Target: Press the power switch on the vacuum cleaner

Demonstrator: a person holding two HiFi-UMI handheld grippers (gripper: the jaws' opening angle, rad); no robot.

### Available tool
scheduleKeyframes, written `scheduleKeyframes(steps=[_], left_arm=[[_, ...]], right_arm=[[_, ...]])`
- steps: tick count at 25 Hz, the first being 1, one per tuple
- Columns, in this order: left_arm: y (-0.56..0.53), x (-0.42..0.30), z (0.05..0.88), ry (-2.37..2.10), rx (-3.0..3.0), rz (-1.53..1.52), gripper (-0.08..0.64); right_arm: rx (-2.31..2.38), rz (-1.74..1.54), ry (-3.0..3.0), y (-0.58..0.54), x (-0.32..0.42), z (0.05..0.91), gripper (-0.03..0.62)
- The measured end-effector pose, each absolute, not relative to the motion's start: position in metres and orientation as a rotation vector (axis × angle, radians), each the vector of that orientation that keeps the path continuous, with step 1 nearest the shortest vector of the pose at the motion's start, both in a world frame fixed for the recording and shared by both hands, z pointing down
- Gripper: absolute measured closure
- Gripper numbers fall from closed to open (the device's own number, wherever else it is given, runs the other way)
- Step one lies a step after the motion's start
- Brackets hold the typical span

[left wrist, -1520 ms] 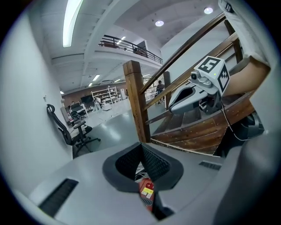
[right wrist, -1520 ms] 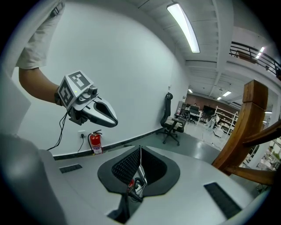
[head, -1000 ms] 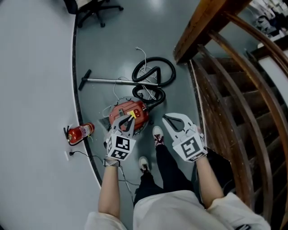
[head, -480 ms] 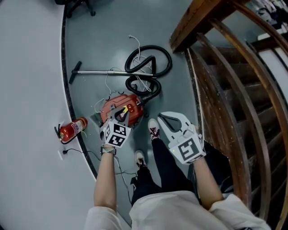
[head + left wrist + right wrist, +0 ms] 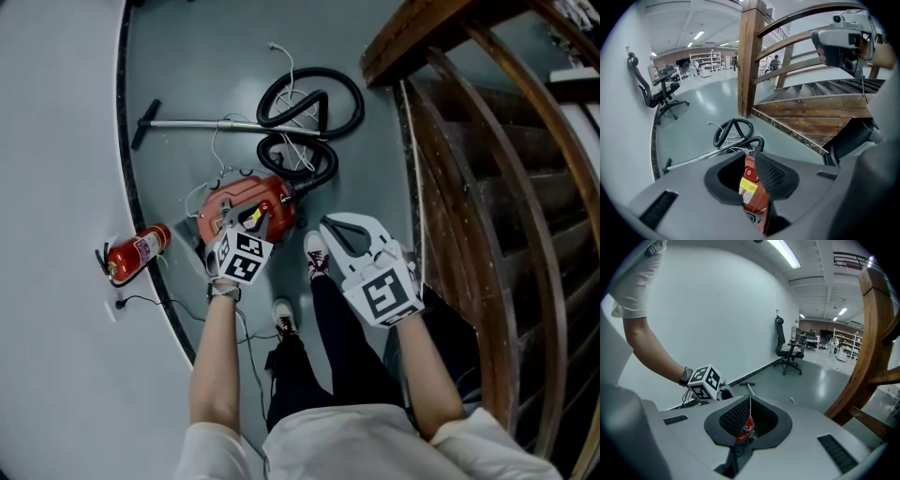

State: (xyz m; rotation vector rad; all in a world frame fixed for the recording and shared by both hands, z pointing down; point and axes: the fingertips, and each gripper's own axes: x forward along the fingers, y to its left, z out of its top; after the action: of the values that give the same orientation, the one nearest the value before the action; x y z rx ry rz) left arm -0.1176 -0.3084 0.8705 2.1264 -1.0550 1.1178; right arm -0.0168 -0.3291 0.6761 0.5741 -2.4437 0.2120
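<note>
A red canister vacuum cleaner (image 5: 246,208) lies on the grey floor, its black hose (image 5: 309,117) coiled behind it and its metal wand (image 5: 202,124) stretched to the left. My left gripper (image 5: 242,219) hangs low over the vacuum's top, its jaws a little apart. In the left gripper view the red body (image 5: 753,194) shows in the gap, with a round red button (image 5: 748,172) above a yellow label. My right gripper (image 5: 325,226) is shut and empty, held to the right of the vacuum above a shoe.
A red fire extinguisher (image 5: 131,253) lies by the curved white wall on the left. A wooden staircase (image 5: 487,187) and its post rise at the right. The person's shoes (image 5: 316,258) stand just in front of the vacuum. An office chair (image 5: 658,93) is further off.
The head view has drifted, so the scene sits further left. My left gripper has stayed over the vacuum's top and looks closer to it. The right gripper has kept its place.
</note>
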Motion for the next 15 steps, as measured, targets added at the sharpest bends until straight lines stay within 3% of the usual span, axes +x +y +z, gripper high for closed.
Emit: scheduleKeyframes(steps=[15], left_arm=[[-0.299,-0.123,0.949,-1.038,1.959,1.187,0.492]], right_arm=[[0.578,0.463,-2.356,-0.342,-0.01,0.766,0.563]])
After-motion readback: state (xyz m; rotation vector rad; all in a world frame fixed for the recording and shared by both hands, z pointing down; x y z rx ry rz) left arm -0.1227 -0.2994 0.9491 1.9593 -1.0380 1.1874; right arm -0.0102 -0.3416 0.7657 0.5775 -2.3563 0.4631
